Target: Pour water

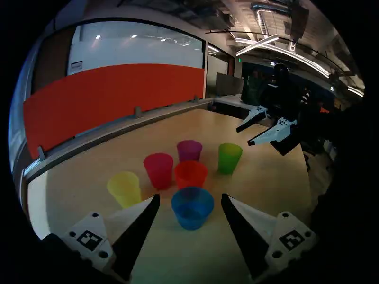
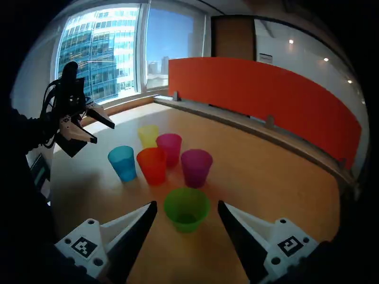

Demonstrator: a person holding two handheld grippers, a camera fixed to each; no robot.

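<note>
— Both tools open?
— Wide, both, holding nothing. The blue cup (image 1: 192, 208) stands just ahead of the left gripper (image 1: 189, 196), between its fingertips; the green cup (image 2: 186, 209) stands likewise before the right gripper (image 2: 186, 202), on the wooden table (image 1: 265, 180).

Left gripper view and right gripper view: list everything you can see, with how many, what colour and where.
blue cup: one, blue, table, outer edge of the cluster
orange cup: one, orange, middle of the cluster
pink-red cup: one, pinkish red, beside the orange cup
purple cup: one, purple, beside the orange cup
yellow cup: one, yellow, outer edge, by the pink-red cup
green cup: one, green, outer edge, near the purple cup
table: one, light wood, under the cups
partition: one, orange, along the table's edge
windows: several, behind the table
left tool: one, open, facing the blue cup
right tool: one, open, facing the green cup
</note>
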